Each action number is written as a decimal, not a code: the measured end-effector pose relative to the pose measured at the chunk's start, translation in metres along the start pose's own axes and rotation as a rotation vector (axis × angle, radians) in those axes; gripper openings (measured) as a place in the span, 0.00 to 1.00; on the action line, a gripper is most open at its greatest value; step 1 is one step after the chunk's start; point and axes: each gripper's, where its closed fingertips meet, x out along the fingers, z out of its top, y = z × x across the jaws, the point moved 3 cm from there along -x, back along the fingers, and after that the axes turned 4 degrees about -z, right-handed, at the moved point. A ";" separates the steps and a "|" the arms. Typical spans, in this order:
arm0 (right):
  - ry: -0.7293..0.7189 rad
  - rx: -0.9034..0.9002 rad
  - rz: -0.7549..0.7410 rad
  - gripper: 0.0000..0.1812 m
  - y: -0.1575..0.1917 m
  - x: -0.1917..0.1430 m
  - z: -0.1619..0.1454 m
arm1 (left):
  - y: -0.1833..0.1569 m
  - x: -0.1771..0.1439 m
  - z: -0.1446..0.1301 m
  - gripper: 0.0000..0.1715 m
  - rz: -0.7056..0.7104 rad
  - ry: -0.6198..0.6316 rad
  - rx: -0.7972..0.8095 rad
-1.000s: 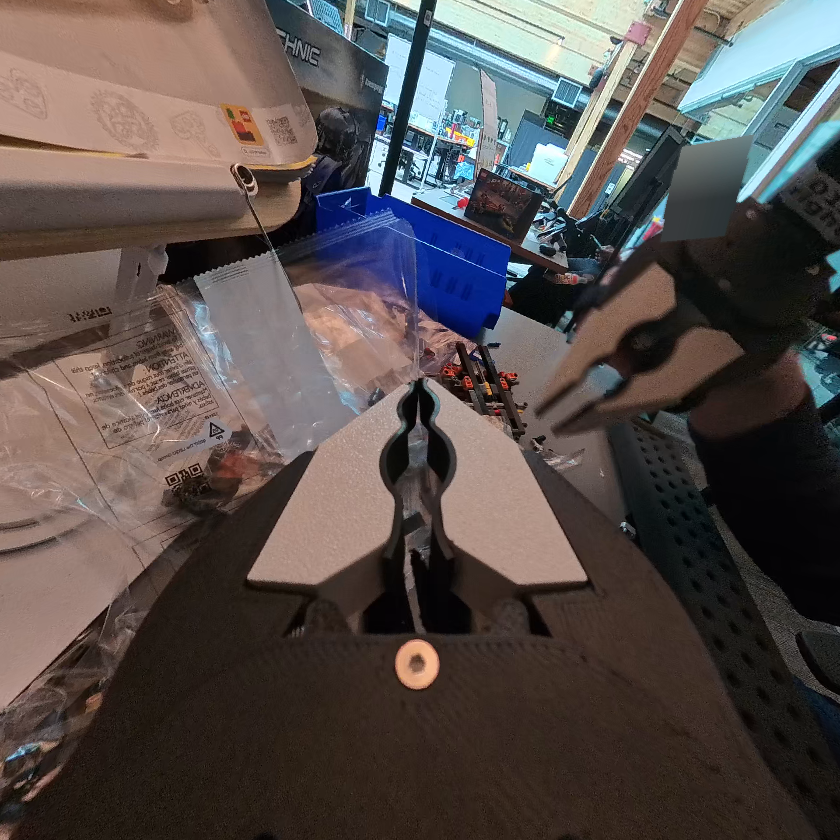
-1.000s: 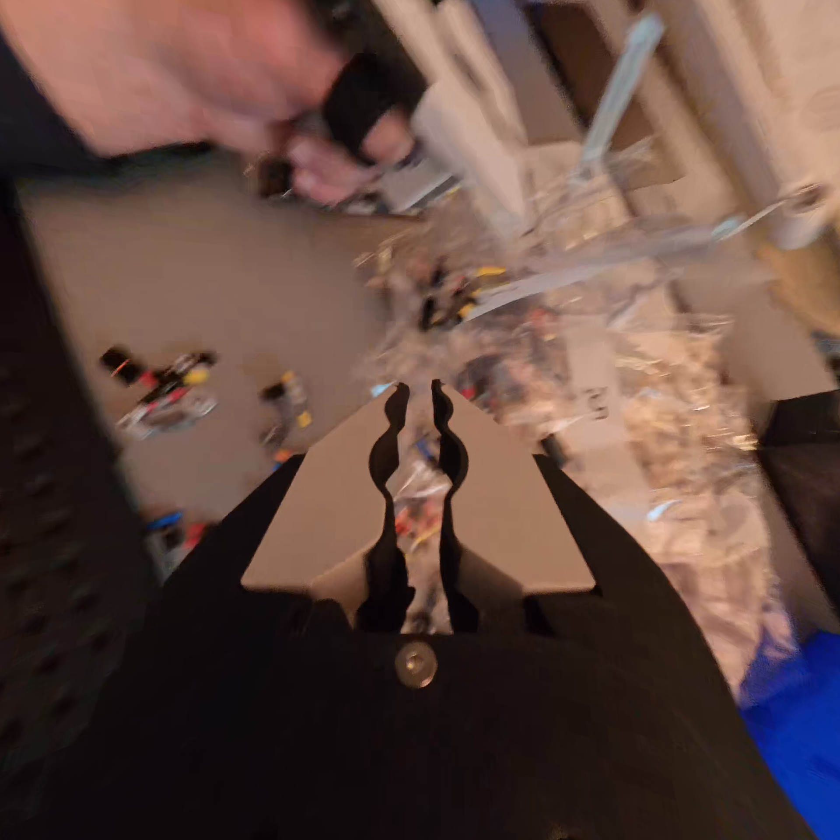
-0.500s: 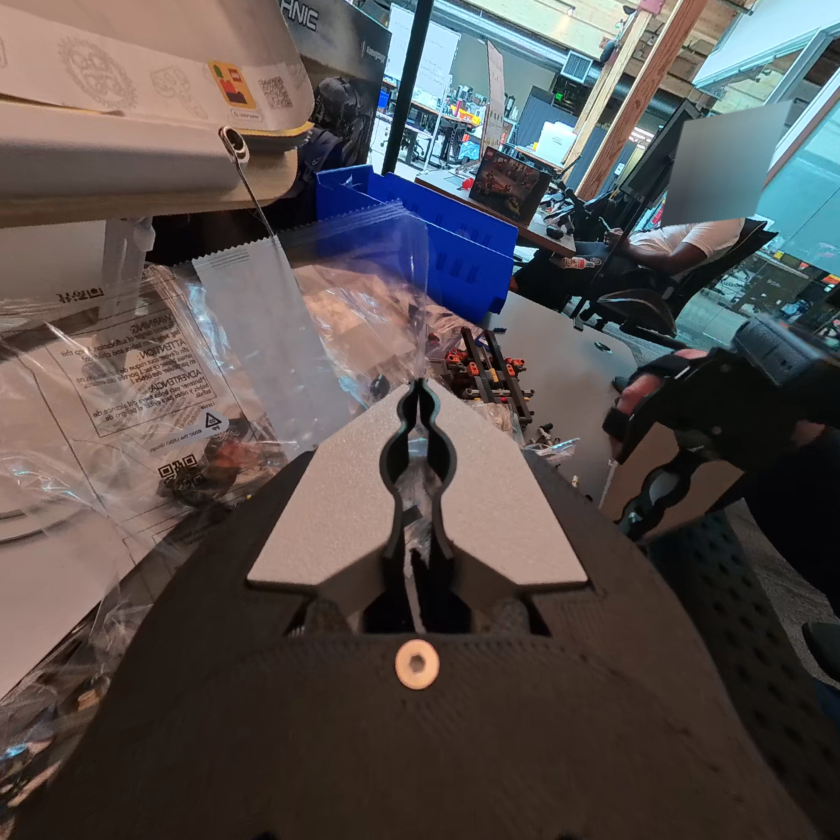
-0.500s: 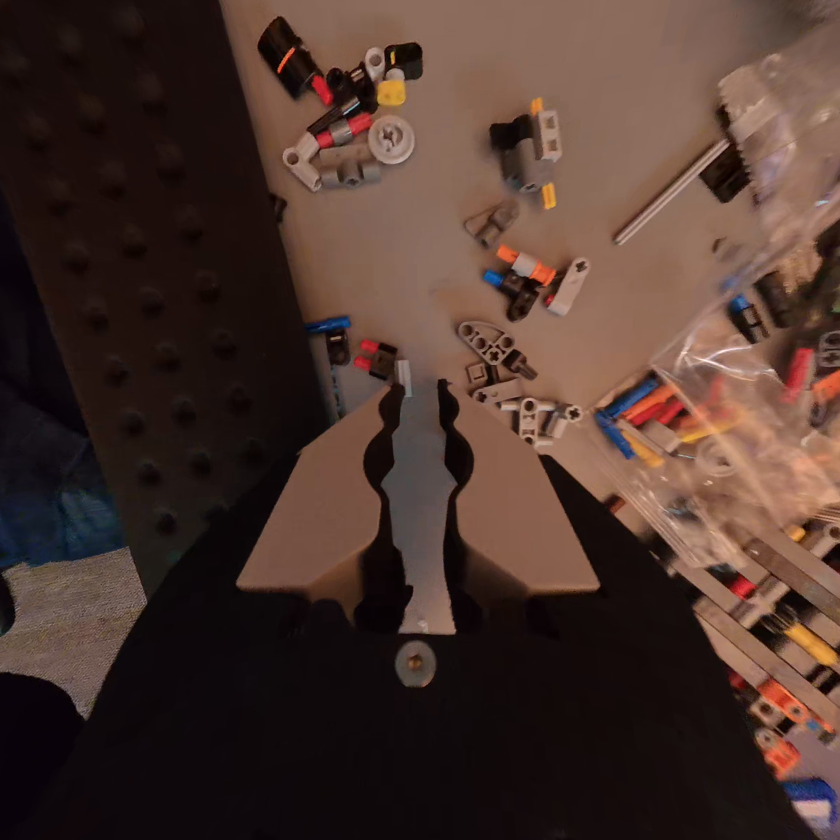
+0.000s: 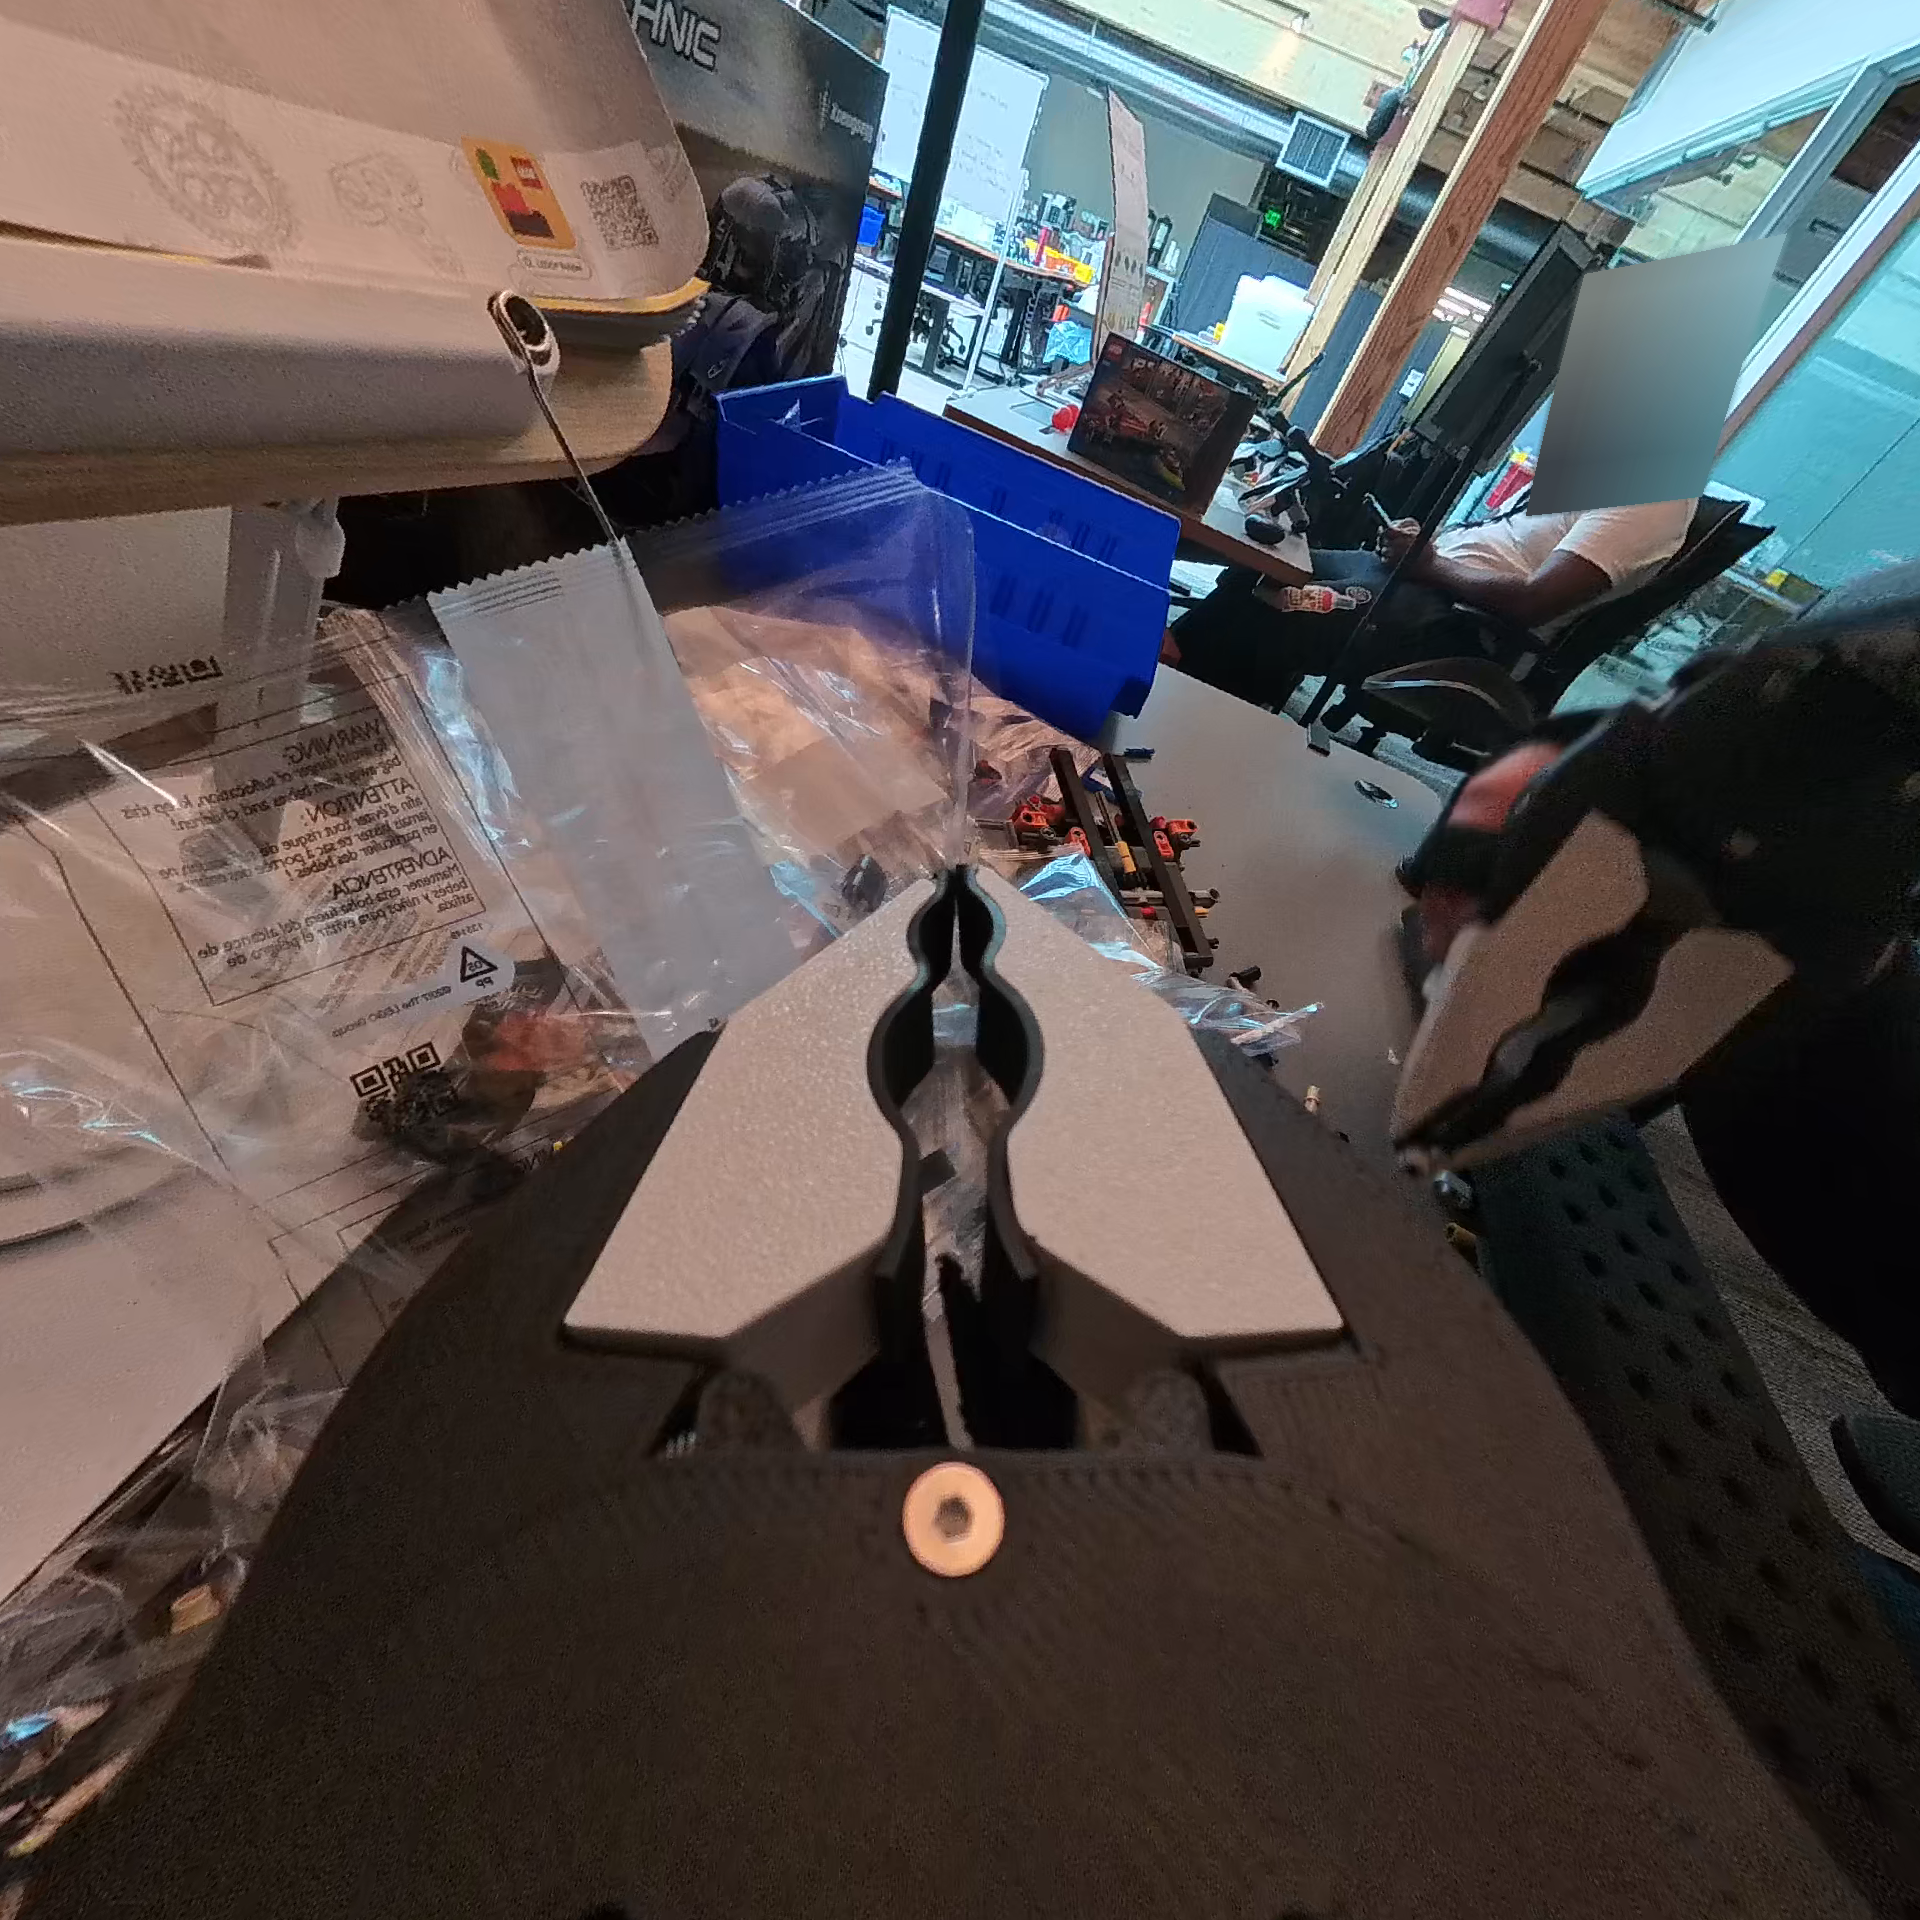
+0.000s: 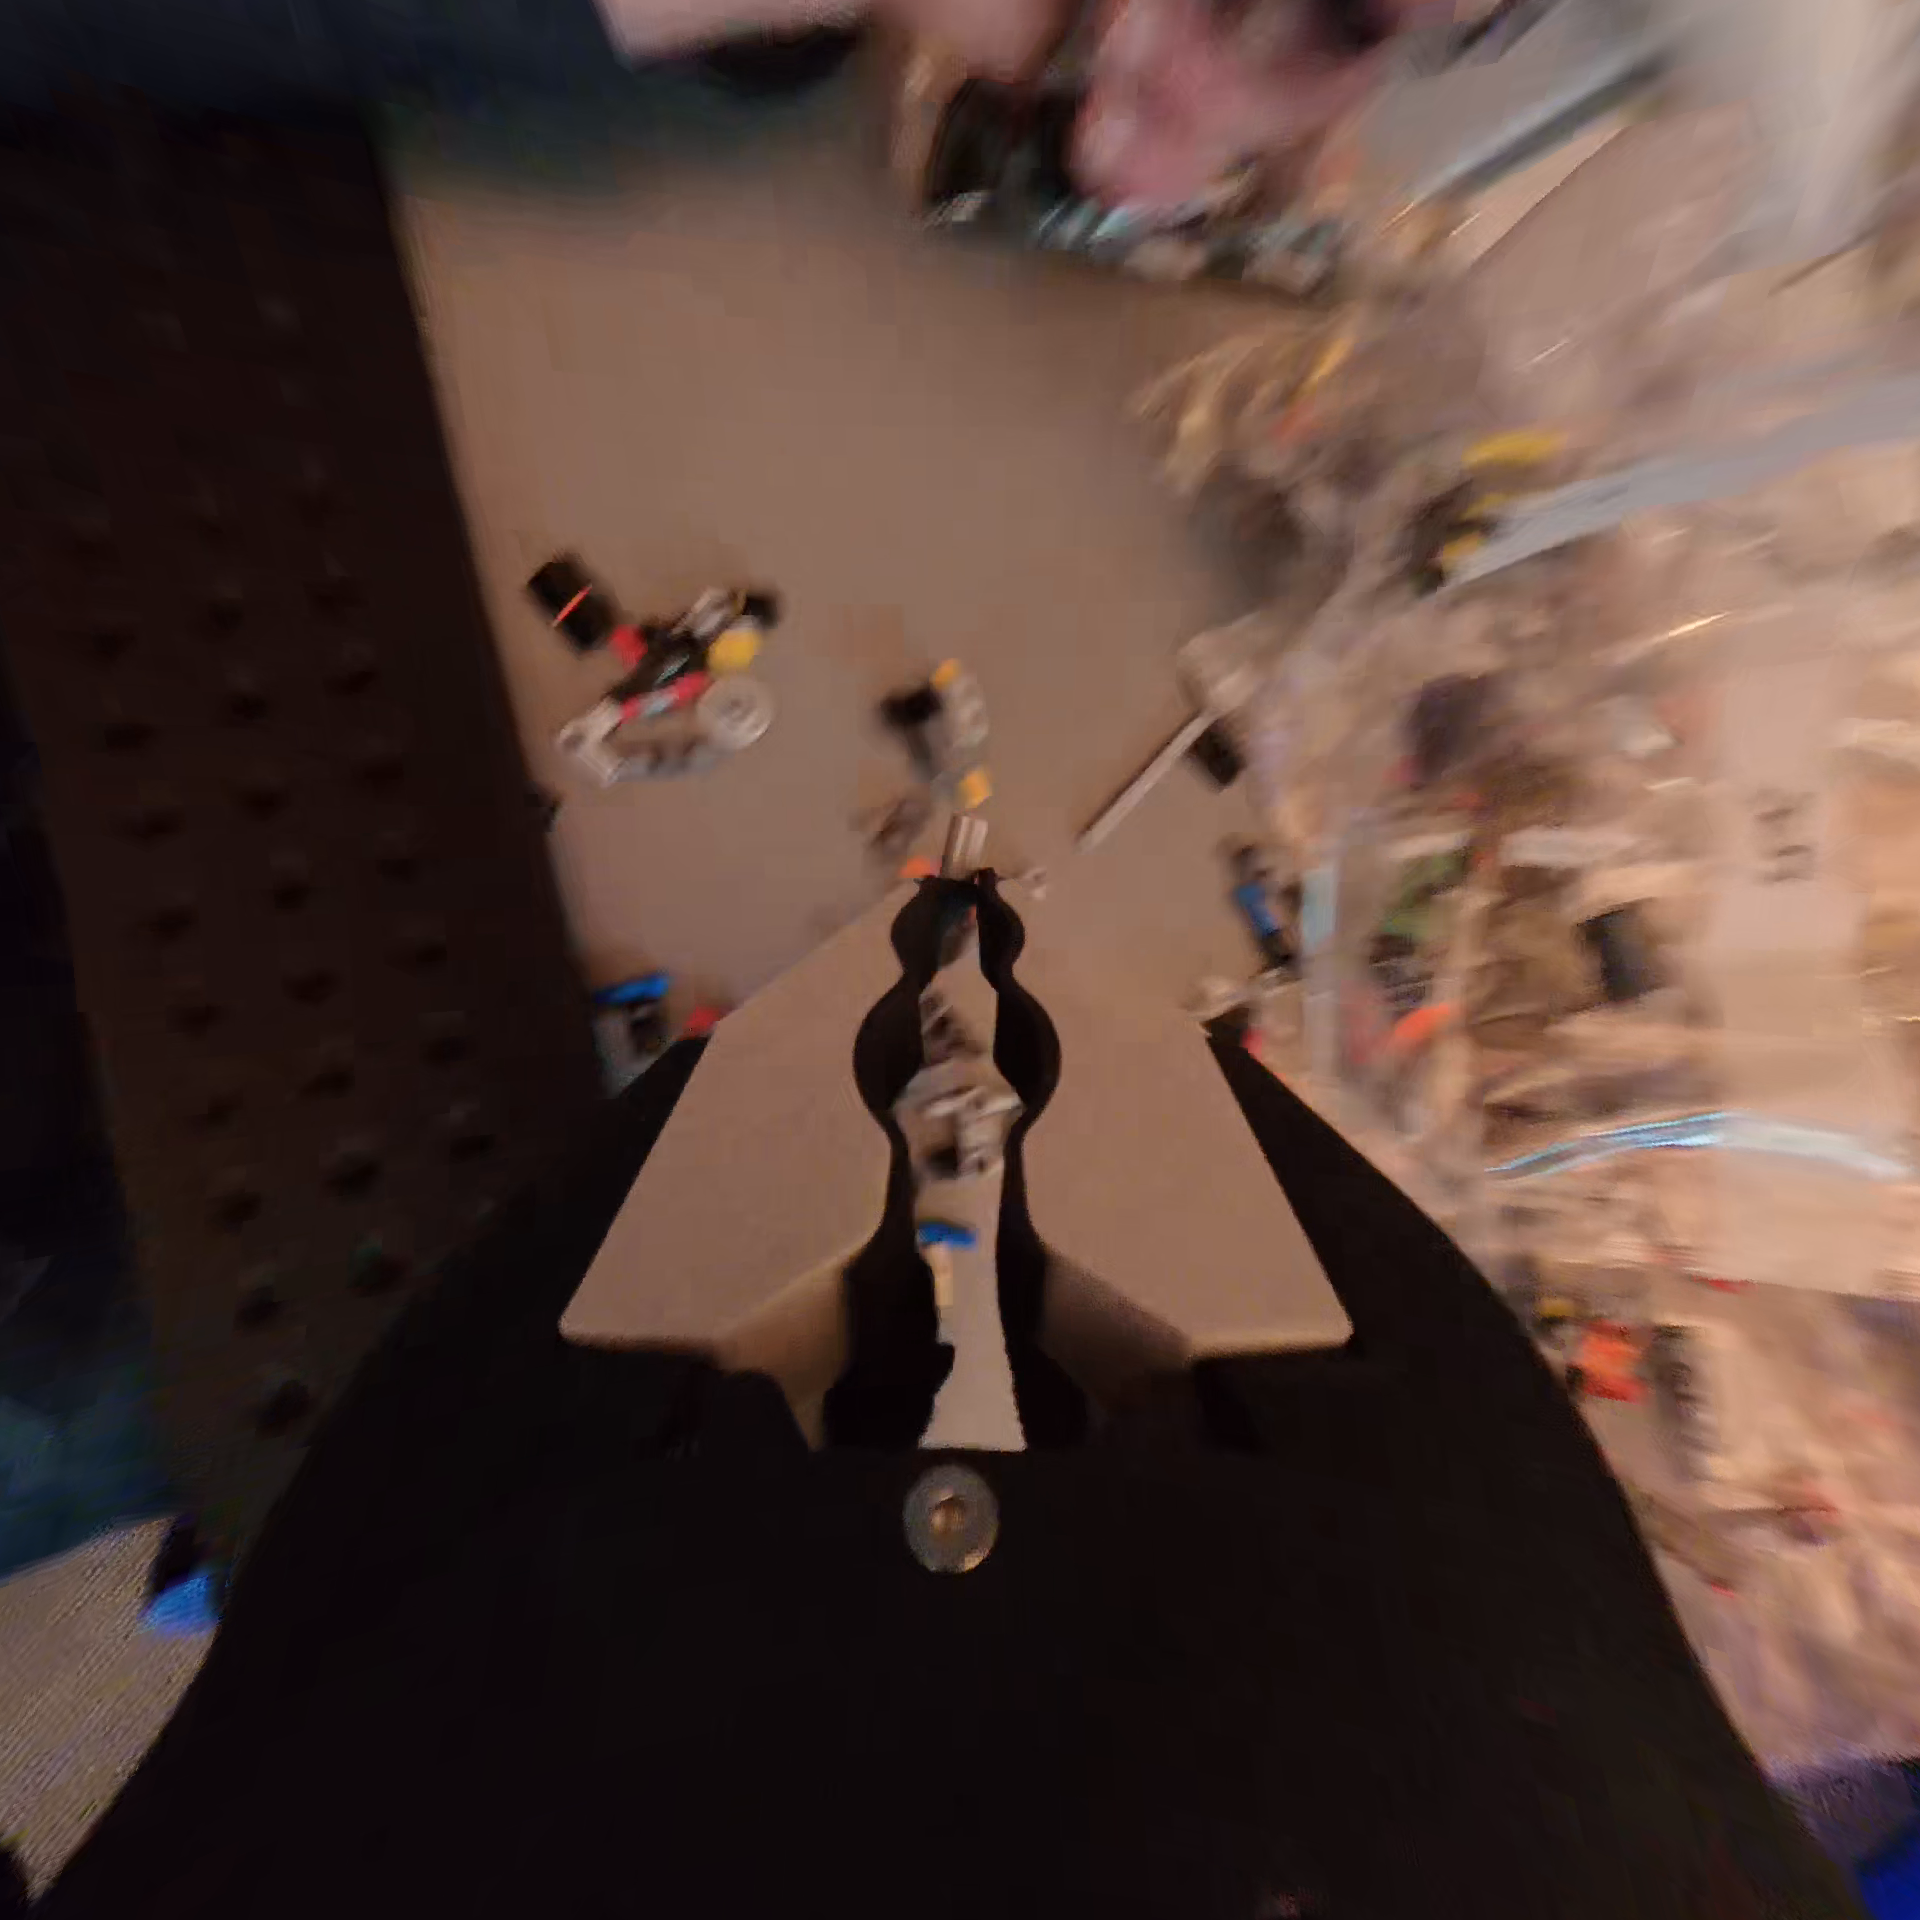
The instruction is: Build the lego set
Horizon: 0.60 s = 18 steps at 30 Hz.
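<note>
Left wrist view, left to right: one white paper sheet on a raised shelf; several clear plastic bags heaped on the desk, too overlapped to count; one clear bag standing upright, its lower corner pinched in the left tool, whose tips are pressed together on the film; one blue bin behind the bags; one partly built lego frame of black beams with red and orange pins lying on the desk just right of the bags; one boxed set on a far desk; one seated person in the background. At the right edge, the right tool points down at the desk edge, its tips nearly meeting. Right wrist view (heavily blurred): a black perforated mat at left; about three small clusters of loose lego pieces on the desk; the bag heap at right. The right tool is narrowed to a slim gap, with something small and dark at its tips; whether it grips a piece cannot be told.
</note>
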 end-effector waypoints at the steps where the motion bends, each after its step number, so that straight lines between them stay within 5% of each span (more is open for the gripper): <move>1: -0.031 0.002 -0.050 0.02 -0.013 -0.003 0.012 | 0.000 0.000 0.000 0.00 0.000 0.000 0.000; 7: -0.121 0.050 -0.176 0.02 -0.080 0.008 0.066 | 0.000 -0.002 0.002 0.00 0.000 -0.011 0.000; 14: 0.026 0.130 -0.238 0.09 -0.124 0.058 0.054 | -0.001 -0.004 0.005 0.00 -0.004 -0.021 0.002; 18: -0.041 0.138 -0.291 0.08 -0.122 0.029 0.054 | -0.002 -0.005 0.007 0.00 -0.006 -0.026 0.004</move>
